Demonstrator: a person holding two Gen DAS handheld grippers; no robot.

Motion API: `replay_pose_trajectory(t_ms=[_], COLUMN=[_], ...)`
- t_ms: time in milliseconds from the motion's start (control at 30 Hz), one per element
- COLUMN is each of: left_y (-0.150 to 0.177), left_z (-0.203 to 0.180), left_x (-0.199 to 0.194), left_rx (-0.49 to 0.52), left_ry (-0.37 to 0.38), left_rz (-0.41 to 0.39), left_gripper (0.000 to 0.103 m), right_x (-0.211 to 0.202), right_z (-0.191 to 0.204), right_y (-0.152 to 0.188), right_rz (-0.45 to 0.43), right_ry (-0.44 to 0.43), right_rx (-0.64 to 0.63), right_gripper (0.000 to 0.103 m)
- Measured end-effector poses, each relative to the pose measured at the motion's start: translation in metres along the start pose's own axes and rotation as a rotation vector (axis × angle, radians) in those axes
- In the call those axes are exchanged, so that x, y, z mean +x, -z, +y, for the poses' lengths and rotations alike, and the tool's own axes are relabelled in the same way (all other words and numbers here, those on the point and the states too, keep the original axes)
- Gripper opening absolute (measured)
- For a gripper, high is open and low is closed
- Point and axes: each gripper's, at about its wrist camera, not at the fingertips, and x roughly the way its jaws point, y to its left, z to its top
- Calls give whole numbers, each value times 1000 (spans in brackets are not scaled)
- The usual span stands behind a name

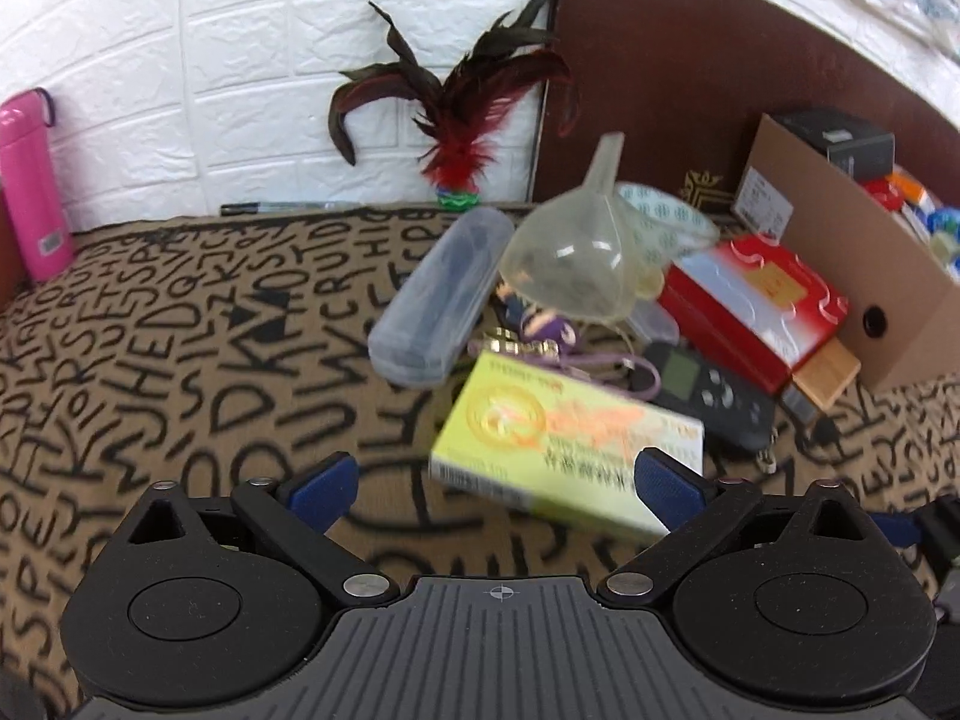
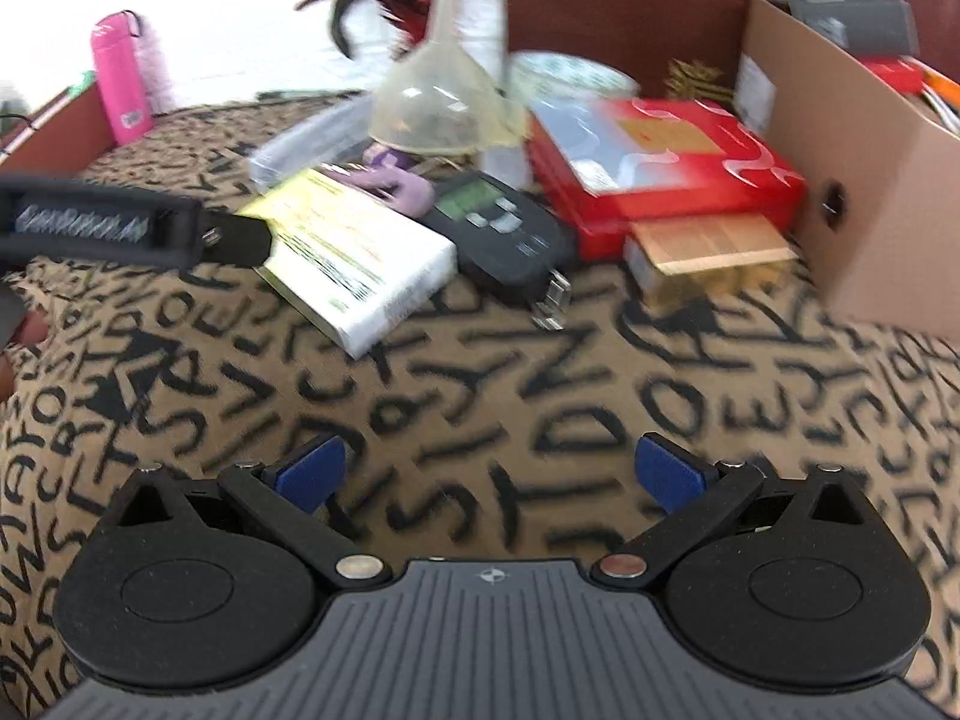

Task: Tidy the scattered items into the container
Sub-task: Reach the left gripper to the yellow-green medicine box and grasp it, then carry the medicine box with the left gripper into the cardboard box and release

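A yellow-green carton point(image 1: 564, 438) lies flat on the lettered cloth, at the front of a heap of scattered items. My left gripper point(image 1: 497, 483) is open just above its near end; the right pad overlaps the carton's corner and the left pad stands away from it. In the right wrist view the carton point(image 2: 354, 252) lies at centre left, with a black finger point(image 2: 240, 240) of the left gripper at its left end. My right gripper point(image 2: 492, 473) is open over bare cloth, with nothing between its pads. The cardboard box point(image 2: 870, 180) stands at the right.
Behind the carton are a clear funnel point(image 1: 570, 264), a translucent case point(image 1: 438, 294), a purple keychain point(image 1: 546, 324), a black handheld device point(image 2: 498, 222), a red box point(image 2: 660, 162), a wooden block point(image 2: 708, 246) and a tape roll point(image 1: 660, 216). A pink bottle point(image 1: 30, 180) and a feather shuttlecock point(image 1: 456, 120) stand by the wall.
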Motion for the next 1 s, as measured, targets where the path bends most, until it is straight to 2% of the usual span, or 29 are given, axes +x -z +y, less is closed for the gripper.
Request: replay_pose_trajectory(t_ms=[100,233,333,400,467,533,600,833,933,1000], left_y=[-9,-12,-10,-7,-5,0,7,50,66,69], left_z=[6,5,1,-2,-6,-11,-19,-60,-76,-82], left_x=[17,40,44,42,39,33,25,-10,-20,-20], left_rx=[4,19,27,45,47,41,59,106,140,145], left_ry=[41,78,141,132,140,151,156,273,308,298], left_rz=[29,85,94,85,89,103,114,177,181,182], left_gripper=[91,87,85,79,74,72,71,70,79,84], right_x=[11,23,29,33,33,28,22,-27,-52,-63], right_z=[6,14,20,21,20,19,19,-6,-19,-24], right_y=[-9,-21,-27,-29,-29,-27,-24,21,46,56], right_rz=[-19,-47,-67,-78,-86,-89,-77,-32,-17,-25], right_ry=[-8,-31,-50,-51,-70,-122,-124,-137,-133,-143], right_rx=[-41,-72,-88,-95,-101,-112,-114,-115,-98,-83], right_gripper=[101,94,89,88,81,58,56,55,55,55])
